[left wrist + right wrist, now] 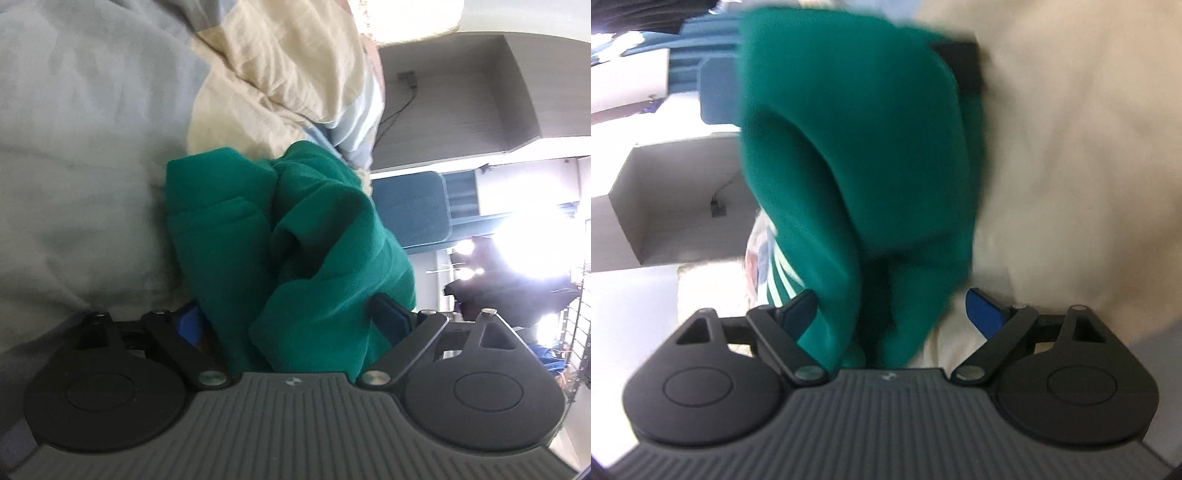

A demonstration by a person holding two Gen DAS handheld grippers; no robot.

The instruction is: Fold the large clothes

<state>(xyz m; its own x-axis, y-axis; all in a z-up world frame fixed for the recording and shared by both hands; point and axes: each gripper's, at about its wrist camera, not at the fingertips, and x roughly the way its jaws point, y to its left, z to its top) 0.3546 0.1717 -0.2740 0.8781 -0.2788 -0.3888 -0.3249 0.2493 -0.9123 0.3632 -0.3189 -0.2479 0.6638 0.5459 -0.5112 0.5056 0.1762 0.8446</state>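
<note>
A green garment (295, 221) lies bunched in thick folds on the bed. In the left wrist view it fills the gap of my left gripper (290, 317), whose jaws stand wide; the cloth looks loose, not squeezed, and it overlaps the right blue pad (391, 314). In the blurred right wrist view the same green garment (849, 129) rises in a rolled fold between the jaws of my right gripper (892, 310). These jaws stand wide too. The left pad (799, 310) touches the cloth and the right one stands clear. White stripes (783, 280) show on the garment.
A grey sheet (74, 147) covers the bed and a cream duvet (266, 74) is heaped beyond the garment. A grey wall niche with a socket and cable (443, 92) and blue furniture (410, 210) lie past the bed. A dark shape (960, 66) shows behind the cloth.
</note>
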